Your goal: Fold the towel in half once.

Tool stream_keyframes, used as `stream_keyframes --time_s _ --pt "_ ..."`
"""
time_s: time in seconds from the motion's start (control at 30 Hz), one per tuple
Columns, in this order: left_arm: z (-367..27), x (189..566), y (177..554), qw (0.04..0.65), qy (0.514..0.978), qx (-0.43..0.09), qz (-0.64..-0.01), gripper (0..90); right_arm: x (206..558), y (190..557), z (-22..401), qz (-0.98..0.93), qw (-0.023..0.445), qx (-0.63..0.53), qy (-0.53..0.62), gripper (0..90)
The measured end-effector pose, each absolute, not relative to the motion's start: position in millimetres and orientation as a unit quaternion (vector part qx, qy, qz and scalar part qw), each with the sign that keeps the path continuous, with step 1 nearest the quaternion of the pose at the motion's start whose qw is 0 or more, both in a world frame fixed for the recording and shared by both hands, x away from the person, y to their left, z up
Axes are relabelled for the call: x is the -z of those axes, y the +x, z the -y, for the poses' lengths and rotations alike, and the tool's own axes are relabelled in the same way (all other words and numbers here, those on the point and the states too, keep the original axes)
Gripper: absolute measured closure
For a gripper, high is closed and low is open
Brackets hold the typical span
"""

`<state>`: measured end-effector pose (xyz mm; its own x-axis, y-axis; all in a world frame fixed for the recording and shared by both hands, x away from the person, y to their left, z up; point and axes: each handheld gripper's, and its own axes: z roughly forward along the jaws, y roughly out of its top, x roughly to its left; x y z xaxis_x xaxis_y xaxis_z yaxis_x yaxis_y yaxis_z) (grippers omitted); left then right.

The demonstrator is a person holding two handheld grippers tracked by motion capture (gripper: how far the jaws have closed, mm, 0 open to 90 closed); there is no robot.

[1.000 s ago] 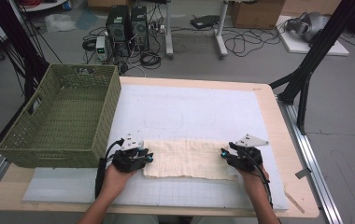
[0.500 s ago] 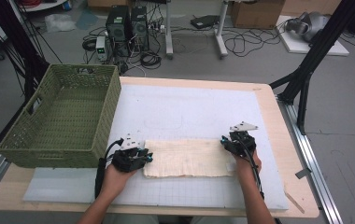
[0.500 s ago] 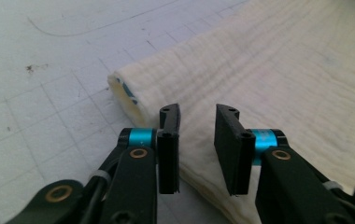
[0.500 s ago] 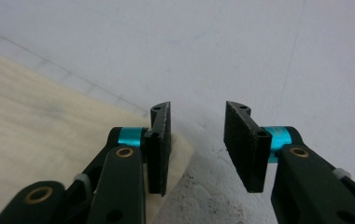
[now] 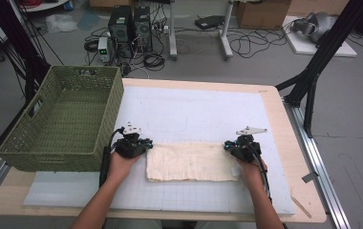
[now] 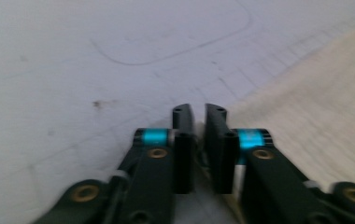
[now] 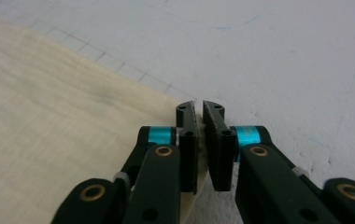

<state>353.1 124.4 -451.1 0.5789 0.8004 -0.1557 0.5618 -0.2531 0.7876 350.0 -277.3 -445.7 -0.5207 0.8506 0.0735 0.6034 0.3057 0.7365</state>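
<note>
The left gripper [image 6: 198, 116] view is smeared with blur, so whether cloth [image 6: 315, 116] sits between its near-closed jaws is anyone's guess. At the cloth's other end, the right gripper [image 7: 199, 112] covers the corner; its arms are cut off below.

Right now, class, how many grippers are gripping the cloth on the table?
2. The left gripper pinches the far left corner of the cloth; the right gripper pinches its far right corner.
</note>
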Motion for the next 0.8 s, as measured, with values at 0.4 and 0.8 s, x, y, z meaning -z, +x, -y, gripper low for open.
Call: stream_keyframes --time_s 0.4,0.8 --pt "-119.7 448.4 367.0 0.427 0.758 -0.193 -0.455 86.0 446.5 336.4 271.8 -0.787 0.227 -0.346 0.457 86.0" --pt "-139.7 435.6 346.2 0.467 0.737 -0.170 -0.458 47.6 429.5 327.0 288.6 -0.734 0.265 -0.416 0.467 60.4"
